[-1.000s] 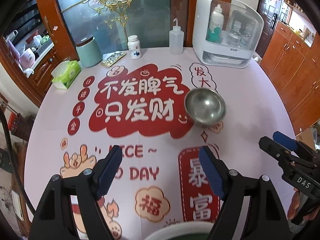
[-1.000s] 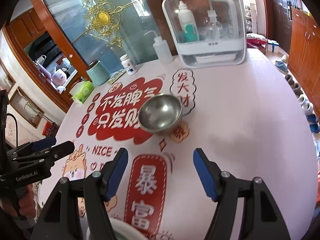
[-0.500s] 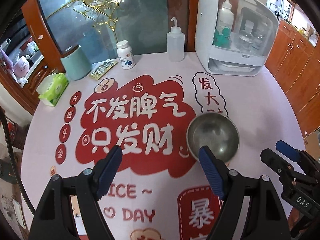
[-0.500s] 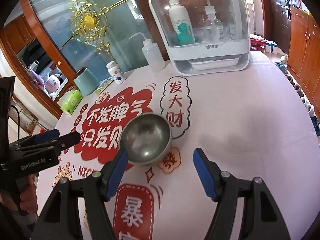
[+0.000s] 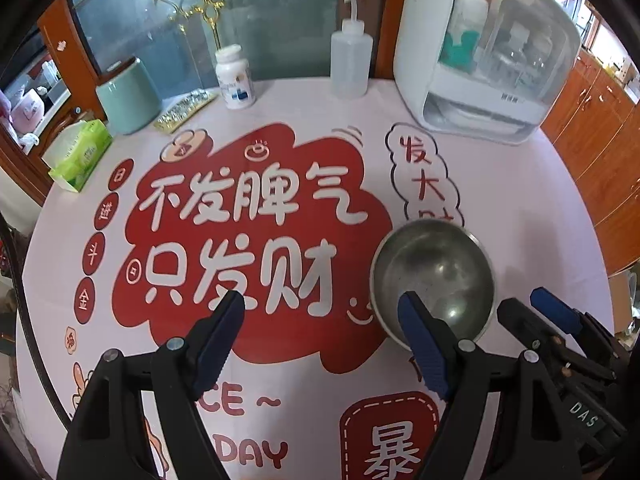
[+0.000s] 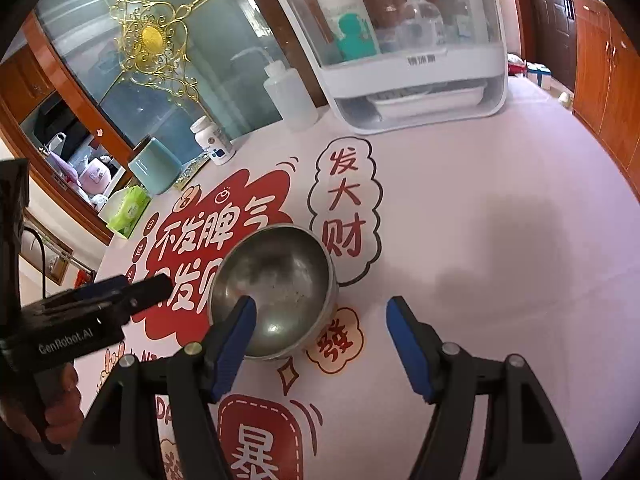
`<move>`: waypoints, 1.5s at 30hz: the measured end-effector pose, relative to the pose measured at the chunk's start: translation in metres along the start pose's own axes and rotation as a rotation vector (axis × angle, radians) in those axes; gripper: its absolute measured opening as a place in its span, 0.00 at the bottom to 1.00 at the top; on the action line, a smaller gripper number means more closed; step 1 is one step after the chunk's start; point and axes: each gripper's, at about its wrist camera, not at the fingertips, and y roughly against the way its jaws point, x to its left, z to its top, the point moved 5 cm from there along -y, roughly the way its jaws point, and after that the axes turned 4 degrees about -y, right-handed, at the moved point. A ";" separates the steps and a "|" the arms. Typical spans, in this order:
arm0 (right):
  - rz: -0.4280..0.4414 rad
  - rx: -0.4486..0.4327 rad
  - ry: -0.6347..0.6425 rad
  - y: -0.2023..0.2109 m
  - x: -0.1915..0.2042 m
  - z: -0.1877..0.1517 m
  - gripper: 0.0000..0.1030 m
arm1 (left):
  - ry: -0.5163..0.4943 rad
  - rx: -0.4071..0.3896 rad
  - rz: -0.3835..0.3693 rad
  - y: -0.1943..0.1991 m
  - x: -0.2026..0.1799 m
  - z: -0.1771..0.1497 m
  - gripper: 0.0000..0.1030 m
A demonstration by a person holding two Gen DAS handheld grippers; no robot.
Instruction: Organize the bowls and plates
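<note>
Jaws of both grippers spread, holding nothing, over the empty steel bowl (image 5: 434, 276); bottles fill the white case (image 5: 484, 52).

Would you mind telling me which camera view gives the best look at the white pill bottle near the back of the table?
The left wrist view: the pill bottle stands large and unobstructed, with its cap and blue label mark visible. In the right wrist view the same bottle is smaller, farther off to the left, and its label is harder to make out.

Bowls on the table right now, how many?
1. A single steel bowl sits upright on the printed tablecloth, between the open left gripper and right gripper. Anything below the frame edge isn't visible.
</note>
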 end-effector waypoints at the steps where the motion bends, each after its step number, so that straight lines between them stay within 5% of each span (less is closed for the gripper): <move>1: 0.002 0.007 -0.014 -0.003 -0.002 -0.001 0.66 | 0.003 0.007 -0.006 -0.005 0.000 -0.001 0.76; 5: 0.005 0.009 -0.038 -0.011 -0.007 -0.002 0.66 | 0.014 0.032 -0.042 -0.019 -0.001 -0.005 0.76; 11: 0.006 0.035 -0.051 -0.028 -0.011 -0.007 0.45 | -0.003 0.055 -0.061 -0.039 -0.010 -0.006 0.73; 24: 0.084 0.032 -0.063 -0.030 -0.010 -0.007 0.21 | 0.003 0.115 -0.104 -0.063 -0.025 -0.010 0.39; 34: 0.099 0.026 -0.054 -0.032 -0.011 -0.008 0.13 | -0.041 0.125 -0.133 -0.067 -0.042 -0.015 0.16; 45: 0.097 0.040 -0.035 -0.021 -0.009 -0.017 0.10 | -0.068 0.153 -0.127 -0.055 -0.049 -0.036 0.16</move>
